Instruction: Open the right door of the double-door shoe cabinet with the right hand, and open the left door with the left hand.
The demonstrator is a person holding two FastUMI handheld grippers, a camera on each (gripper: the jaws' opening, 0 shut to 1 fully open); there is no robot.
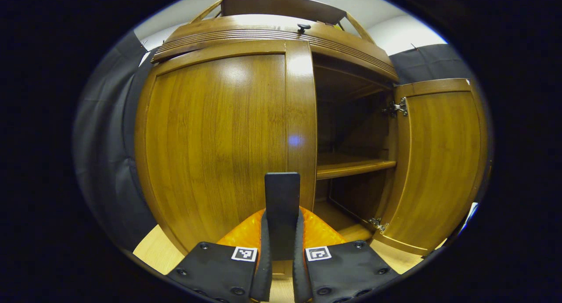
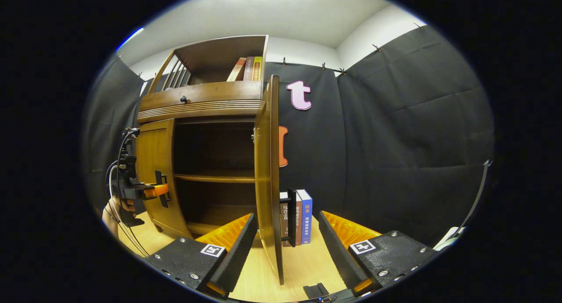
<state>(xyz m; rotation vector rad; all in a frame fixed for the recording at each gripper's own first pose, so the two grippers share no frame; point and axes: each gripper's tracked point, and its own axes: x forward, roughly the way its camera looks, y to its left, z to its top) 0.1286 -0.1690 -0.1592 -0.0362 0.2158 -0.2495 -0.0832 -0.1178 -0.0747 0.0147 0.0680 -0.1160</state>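
The wooden shoe cabinet's left door (image 1: 219, 140) is closed. Its flat black handle (image 1: 282, 189) stands upright between my left gripper's (image 1: 282, 215) orange-backed fingers, which are shut on it from both sides. The right door (image 1: 439, 162) is swung wide open. In the right gripper view that right door (image 2: 265, 171) is seen edge-on, its black handle (image 2: 291, 224) on the far face. My right gripper (image 2: 286, 215) is open, fingers either side of the door's edge and apart from it. The left gripper (image 2: 163, 191) sits on the left door (image 2: 153, 162), held by a hand (image 2: 115, 208).
The open half shows a dark interior with one shelf (image 1: 351, 164). A drawer with a small knob (image 1: 303, 27) runs above the doors. Books (image 2: 303, 221) stand on the wooden floor (image 2: 307, 261) behind the open door; more books (image 2: 248, 68) are on top. Black cloth walls surround the cabinet.
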